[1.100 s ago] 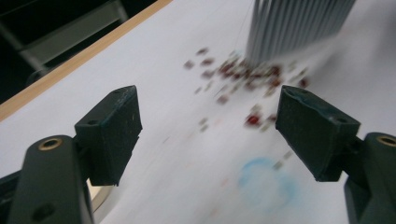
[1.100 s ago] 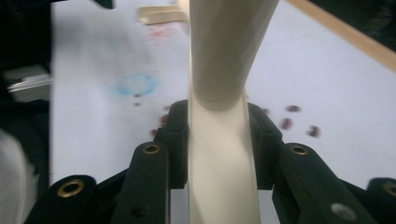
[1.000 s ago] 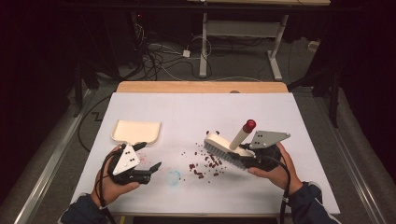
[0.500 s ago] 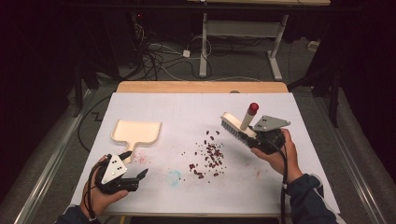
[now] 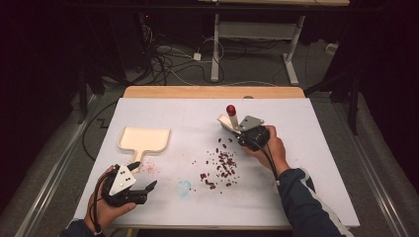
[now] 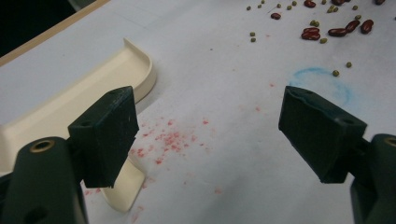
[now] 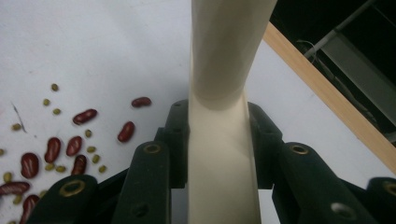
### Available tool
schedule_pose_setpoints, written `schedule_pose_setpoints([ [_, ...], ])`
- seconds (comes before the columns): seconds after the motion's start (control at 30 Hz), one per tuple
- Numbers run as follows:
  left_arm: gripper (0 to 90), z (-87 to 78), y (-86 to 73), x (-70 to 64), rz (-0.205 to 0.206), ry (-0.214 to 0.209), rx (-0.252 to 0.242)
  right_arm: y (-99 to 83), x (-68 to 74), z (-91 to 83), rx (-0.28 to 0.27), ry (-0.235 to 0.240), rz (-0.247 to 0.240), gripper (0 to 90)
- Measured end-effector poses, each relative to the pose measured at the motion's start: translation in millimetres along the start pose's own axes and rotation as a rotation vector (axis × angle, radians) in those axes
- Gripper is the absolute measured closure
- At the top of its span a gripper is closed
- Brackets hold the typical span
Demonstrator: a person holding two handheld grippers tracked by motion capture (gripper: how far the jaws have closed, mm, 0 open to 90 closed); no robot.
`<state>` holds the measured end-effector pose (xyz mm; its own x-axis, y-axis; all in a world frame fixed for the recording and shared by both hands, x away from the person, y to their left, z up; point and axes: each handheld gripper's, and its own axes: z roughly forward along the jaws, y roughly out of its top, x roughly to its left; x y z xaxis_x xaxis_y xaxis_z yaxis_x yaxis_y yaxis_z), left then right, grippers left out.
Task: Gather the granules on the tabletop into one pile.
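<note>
A cream brush (image 5: 232,120) with a red-tipped handle stands tilted upward, and my right gripper (image 5: 238,130) is shut on it just behind the beans. In the right gripper view its cream handle (image 7: 219,93) runs up between the jaws of that right gripper (image 7: 219,140). Red and green beans (image 5: 221,165) lie scattered mid-table, and some beans (image 7: 70,144) show to the left of the jaws. The cream dustpan (image 5: 145,139) lies flat at the left. My left gripper (image 5: 145,176) is open near the front edge, just short of the pan's handle (image 6: 122,186), and this left gripper (image 6: 210,126) holds nothing.
The white table cover (image 5: 306,148) carries a faint blue ring (image 5: 184,187) and pink stains (image 6: 173,140) beside the pan. A wooden table edge (image 5: 212,92) runs along the back. Cables and desk legs sit on the dark floor beyond.
My right gripper has lifted the brush off the beans and carried it back and to the left. My left gripper has drawn slightly toward the front-left corner and stayed open.
</note>
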<state>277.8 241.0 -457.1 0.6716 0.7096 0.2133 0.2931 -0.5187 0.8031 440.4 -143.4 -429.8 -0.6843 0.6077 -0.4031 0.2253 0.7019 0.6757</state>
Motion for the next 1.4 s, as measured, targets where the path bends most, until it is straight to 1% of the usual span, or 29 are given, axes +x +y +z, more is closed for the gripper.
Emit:
schedule_pose_setpoints([
  [0.07,19.2,0.2,0.9,-0.4,0.005,-0.002,-0.003,1.9,6.3,2.4,-0.001,0.009,-0.019,67.8],
  [0.1,19.1,0.9,1.7,-1.3,0.022,-0.001,0.008,2.2,12.0,3.4,-0.007,0.021,-0.038,67.7],
  [0.17,19.2,1.9,1.2,-2.4,0.014,-0.003,0.008,1.1,21.7,2.3,-0.021,0.037,-0.064,67.7],
  [0.2,19.2,2.6,0.5,-2.9,0.016,-0.007,0.021,0.4,25.1,1.3,-0.029,0.051,-0.068,67.6],
  [0.23,19.1,2.6,0.3,-3.4,0.013,-0.007,0.02,-0.7,30.0,-0.5,-0.05,0.078,-0.08,67.5],
  [0.27,19.2,2.3,0.4,-3.4,0.014,-0.007,0.021,-1.5,34.8,-2.6,-0.06,0.097,-0.099,67.5],
  [0.33,19.2,2.1,1.1,-3.2,0.015,-0.007,0.018,-2.2,44.9,-8.5,-0.067,0.111,-0.143,67.4],
  [0.43,19.2,2.2,1.6,-3.2,0.022,-0.006,0.024,-4.3,52.8,-17.6,-0.09,0.154,-0.165,67.4],
  [0.47,19.1,3.8,1.8,-4.0,0.017,-0.008,0.026,-5.2,54.8,-21.0,-0.093,0.177,-0.177,67.4],
  [0.5,19.1,3.8,1.8,-4.0,0.017,-0.008,0.026,-5.2,54.8,-21.0,-0.093,0.177,-0.177,67.4],
  [0.53,19.1,4.8,1.8,-4.2,0.021,-0.006,0.034,-6.9,60.8,-28.0,-0.101,0.196,-0.189,67.4],
  [0.57,19.1,5.2,1.6,-4.5,0.021,-0.009,0.036,-7.4,62.0,-30.4,-0.1,0.206,-0.205,67.4],
  [0.6,19.1,5.2,1.6,-4.5,0.021,-0.009,0.036,-7.4,62.0,-30.4,-0.1,0.206,-0.205,67.4],
  [0.63,19.1,4.9,1.6,-4.7,0.019,-0.009,0.037,-8.8,66.4,-37.8,-0.104,0.235,-0.214,67.5],
  [0.7,19.1,4.2,1.5,-4.9,0.016,-0.008,0.032,-9.3,67.9,-40.7,-0.112,0.245,-0.217,67.5],
  [0.73,19.1,3.9,1.5,-5.0,0.016,-0.006,0.033,-10.1,70.3,-45.6,-0.118,0.266,-0.22,67.5],
  [0.87,19.1,3.3,1.5,-5.7,0.019,-0.005,0.033,-11.1,73.7,-50.9,-0.122,0.272,-0.234,67.5],
  [0.9,19.1,3.2,1.6,-5.8,0.019,-0.005,0.034,-11.0,75.2,-52.5,-0.123,0.248,-0.234,67.6],
  [1.0,19.1,3.6,1.8,-5.8,0.022,-0.006,0.034,-9.9,71.8,-53.4,-0.132,0.233,-0.225,67.7],
  [1.03,19.1,3.5,1.8,-6.0,0.024,-0.007,0.036,-9.1,66.3,-54.7,-0.141,0.224,-0.203,67.8],
  [1.1,19.1,2.9,1.7,-5.9,0.021,-0.008,0.033,-8.8,64.2,-55.6,-0.147,0.22,-0.198,67.8],
  [1.13,19.1,2.8,1.6,-5.7,0.02,-0.006,0.029,-8.2,60.6,-58.0,-0.158,0.212,-0.186,67.8],
  [1.17,19.1,2.5,1.6,-5.5,0.018,-0.004,0.027,-6.8,56.1,-63.2,-0.178,0.195,-0.159,67.8],
  [1.2,19.1,2.4,1.6,-5.3,0.017,-0.002,0.026,-5.8,54.1,-66.4,-0.189,0.191,-0.144,67.7],
  [1.23,19.1,2.3,1.6,-5.1,0.016,-0.003,0.025,-5.8,54.1,-66.4,-0.189,0.191,-0.144,67.7],
  [1.27,19.1,2.1,1.7,-5.1,0.016,0.0,0.024,-5.0,52.9,-69.3,-0.196,0.194,-0.13,67.8],
  [1.3,19.1,1.7,1.7,-5.1,0.018,0.001,0.023,-1.3,51.7,-78.0,-0.215,0.21,-0.09,67.7],
  [1.37,19.1,0.3,1.9,-4.8,0.014,0.005,0.017,3.4,54.8,-86.1,-0.226,0.245,-0.048,67.7],
  [1.4,19.0,-1.6,2.1,-3.5,0.009,0.013,0.007,5.7,57.6,-89.4,-0.232,0.27,-0.03,67.7],
])
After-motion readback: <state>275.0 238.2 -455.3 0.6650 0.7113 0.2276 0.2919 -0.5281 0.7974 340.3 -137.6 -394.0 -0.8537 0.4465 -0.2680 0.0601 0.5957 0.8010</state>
